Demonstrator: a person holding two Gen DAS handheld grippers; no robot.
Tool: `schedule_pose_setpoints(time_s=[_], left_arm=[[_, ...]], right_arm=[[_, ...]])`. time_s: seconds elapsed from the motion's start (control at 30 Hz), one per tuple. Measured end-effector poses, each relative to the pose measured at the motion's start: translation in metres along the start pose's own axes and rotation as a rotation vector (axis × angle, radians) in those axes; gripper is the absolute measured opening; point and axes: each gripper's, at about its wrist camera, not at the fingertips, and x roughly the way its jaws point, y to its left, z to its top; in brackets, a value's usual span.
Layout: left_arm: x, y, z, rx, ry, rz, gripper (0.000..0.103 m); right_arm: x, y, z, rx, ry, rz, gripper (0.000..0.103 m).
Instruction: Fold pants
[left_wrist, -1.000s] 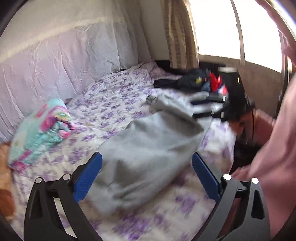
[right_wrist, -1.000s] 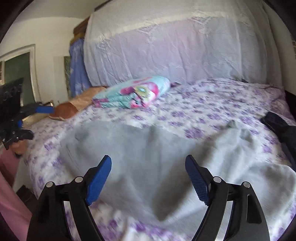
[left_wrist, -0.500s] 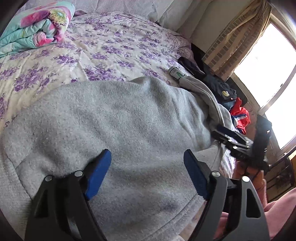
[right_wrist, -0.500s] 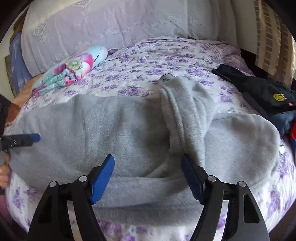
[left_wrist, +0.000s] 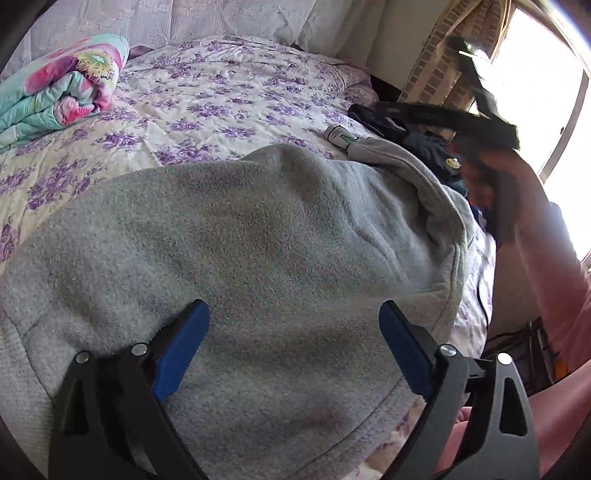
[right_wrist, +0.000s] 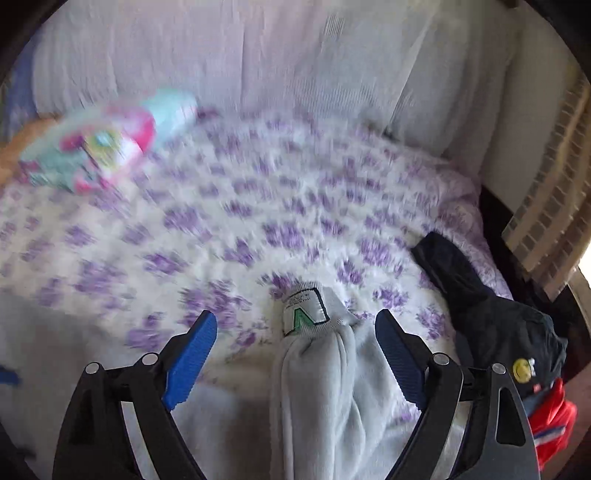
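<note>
Grey fleece pants (left_wrist: 258, 240) lie spread across the purple-flowered bedspread (left_wrist: 207, 96). My left gripper (left_wrist: 293, 328) is open and hovers low over the broad part of the pants, near the bed's front edge. My right gripper (right_wrist: 295, 336) is open, its fingers on either side of a bunched grey pant leg (right_wrist: 332, 387) whose end carries a white label with a green mark (right_wrist: 304, 314). That label end also shows in the left wrist view (left_wrist: 341, 136). The right gripper appears blurred at the upper right of the left wrist view (left_wrist: 476, 110).
A rolled floral blanket (left_wrist: 62, 88) lies at the far left of the bed. Dark clothes with a yellow smiley patch (right_wrist: 517, 347) and a red garment (right_wrist: 554, 424) are piled at the right bed edge. White drapery (right_wrist: 258, 55) lines the wall behind; a curtain and bright window are at right.
My right gripper has moved forward along the bunched leg to its label end. My left gripper has shifted only slightly over the pants. Both stay open.
</note>
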Motion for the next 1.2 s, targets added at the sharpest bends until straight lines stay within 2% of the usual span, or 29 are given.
schedule_pose_setpoints(time_s=[0.07,0.13,0.23,0.27,0.33,0.37,0.4,0.43,0.53,0.67,0.77,0.87,0.97,1.03,1.13,1.2], left_arm=[[0.000,-0.002,-0.001,0.014,0.000,0.011,0.091],[0.000,-0.001,-0.001,0.013,-0.001,0.006,0.091],[-0.001,0.000,-0.001,0.013,-0.002,-0.003,0.091],[-0.001,0.000,-0.001,0.017,-0.001,-0.001,0.091],[-0.001,-0.001,-0.001,0.023,0.000,0.001,0.091],[-0.001,-0.001,-0.002,0.024,0.000,0.001,0.091],[-0.001,-0.001,-0.002,0.023,0.001,-0.003,0.091],[-0.001,0.000,-0.002,0.023,0.001,-0.004,0.091],[-0.002,-0.001,-0.002,0.028,0.002,-0.004,0.091],[-0.001,-0.002,-0.002,0.032,0.002,-0.005,0.092],[-0.002,-0.002,-0.002,0.036,0.001,-0.007,0.093],[-0.001,-0.003,-0.001,0.033,0.001,-0.008,0.094],[-0.001,-0.003,-0.001,0.038,0.001,-0.004,0.095],[0.001,-0.005,-0.002,0.049,0.002,0.001,0.097],[0.004,-0.008,-0.003,0.065,0.003,0.018,0.099],[0.006,-0.010,-0.003,0.077,0.007,0.030,0.099]], right_arm=[[0.055,0.007,0.014,-0.067,0.154,-0.057,0.088],[0.095,0.009,0.014,-0.114,0.295,-0.105,0.088],[0.126,0.003,0.003,-0.092,0.431,-0.102,0.083],[0.128,0.000,0.001,-0.076,0.440,-0.081,0.079],[0.122,-0.004,0.000,-0.074,0.441,-0.060,0.055],[0.114,-0.010,0.000,-0.059,0.432,-0.040,0.048],[0.108,-0.015,0.001,-0.042,0.424,-0.024,0.029],[0.099,-0.025,0.002,-0.014,0.411,-0.002,0.024],[0.059,-0.060,0.008,0.088,0.315,0.063,0.020],[-0.011,-0.135,0.001,0.330,0.092,0.264,0.019],[-0.060,-0.195,-0.030,0.509,-0.107,0.440,0.019],[-0.081,-0.252,-0.092,0.731,-0.269,0.585,0.019],[-0.069,-0.289,-0.177,0.973,-0.339,0.683,0.019],[-0.048,-0.297,-0.234,1.079,-0.322,0.645,0.019],[0.005,-0.294,-0.300,1.196,-0.175,0.543,0.017],[0.020,-0.293,-0.317,1.214,-0.193,0.589,0.014]])
